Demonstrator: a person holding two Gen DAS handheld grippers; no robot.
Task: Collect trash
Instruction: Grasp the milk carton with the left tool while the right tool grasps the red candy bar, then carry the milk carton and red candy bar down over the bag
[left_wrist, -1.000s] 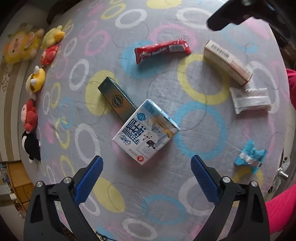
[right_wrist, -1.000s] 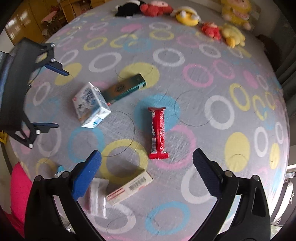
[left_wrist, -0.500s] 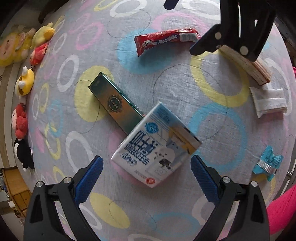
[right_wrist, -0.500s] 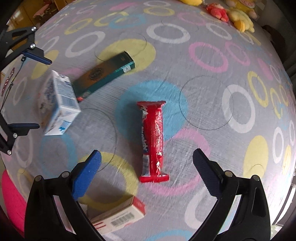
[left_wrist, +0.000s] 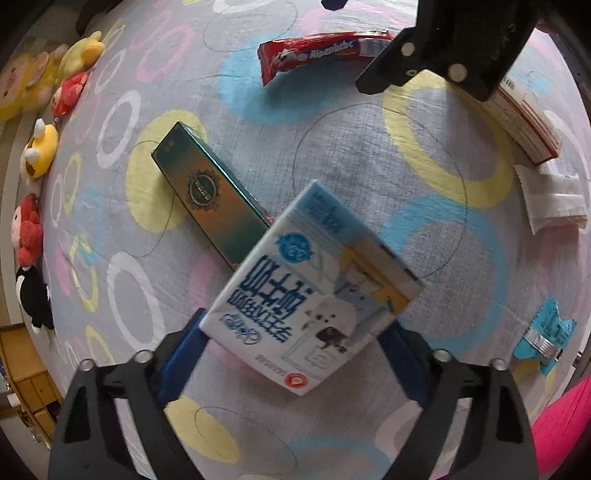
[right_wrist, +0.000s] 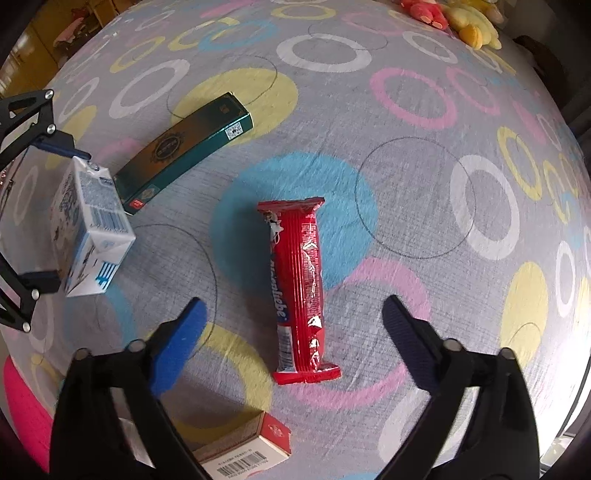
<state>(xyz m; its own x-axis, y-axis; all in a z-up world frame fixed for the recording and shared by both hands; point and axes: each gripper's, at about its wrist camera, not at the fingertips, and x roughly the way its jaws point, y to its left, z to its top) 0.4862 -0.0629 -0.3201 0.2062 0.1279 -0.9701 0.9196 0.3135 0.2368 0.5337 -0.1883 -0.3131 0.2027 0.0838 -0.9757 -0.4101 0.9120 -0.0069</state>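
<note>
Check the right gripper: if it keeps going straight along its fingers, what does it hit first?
Most likely the red snack wrapper. It lies lengthwise between the fingers of the right gripper, which are closing with the pads still clear of it. Under it is only the ringed cloth. Depth is hard to judge.

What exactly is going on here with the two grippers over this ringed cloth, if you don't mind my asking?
A person is collecting litter with two handheld grippers. The left gripper straddles a blue-and-white milk carton, its jaws closing around it. The right gripper straddles a red foil candy wrapper, jaws closing but not yet touching it. A dark green long box and a red-and-white cardboard box lie untouched on the ringed grey cloth.
</note>
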